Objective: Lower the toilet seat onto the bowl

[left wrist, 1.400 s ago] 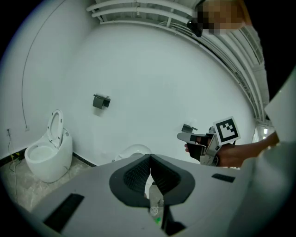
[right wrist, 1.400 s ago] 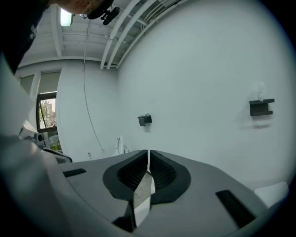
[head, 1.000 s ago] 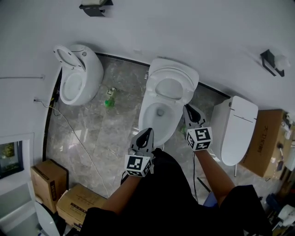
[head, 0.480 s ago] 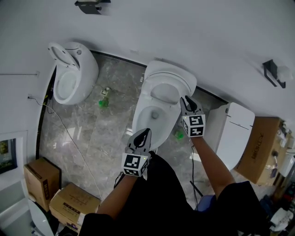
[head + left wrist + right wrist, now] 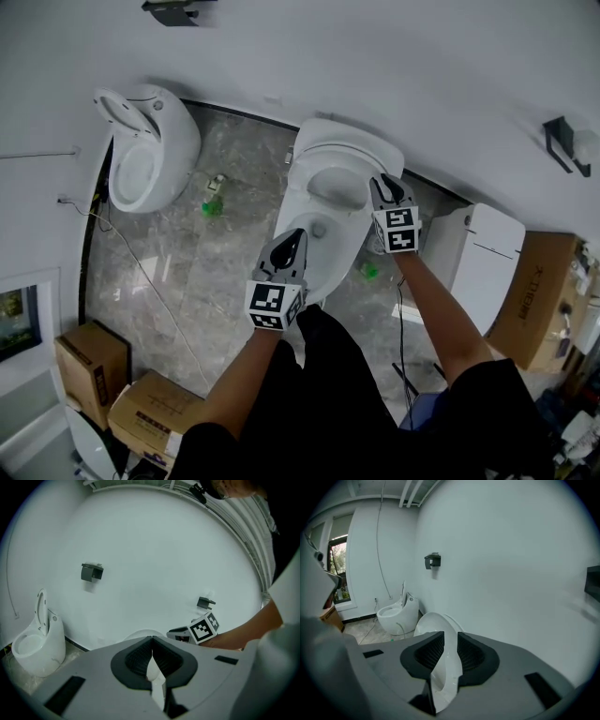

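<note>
1. The toilet seat (image 5: 339, 161) stands raised above the bowl (image 5: 302, 232). It leans back on the lid (image 5: 352, 131) by the white wall, so it is not yet lowered.
2. The right claw (image 5: 382, 181) is at the right edge of the seat. In the right gripper view its jaws stand apart. They have just been opening, and the white edge of the seat (image 5: 436, 625) runs through the gap between them. The pads do not seem to press on it.
3. The left claw (image 5: 294, 234) hangs over the front part of the bowl, apart from the seat. In the left gripper view its jaws are together, pad against pad, and they hold nothing.
4. A second toilet (image 5: 150, 155) stands on the grey marble floor (image 5: 187, 272) to the left, well apart from the first one. A small green thing (image 5: 211, 208) lies on the floor between these two toilets.
5. A third toilet (image 5: 483, 258) with closed lid stands at the right, and cardboard boxes (image 5: 84, 361) are at the lower left.
</note>
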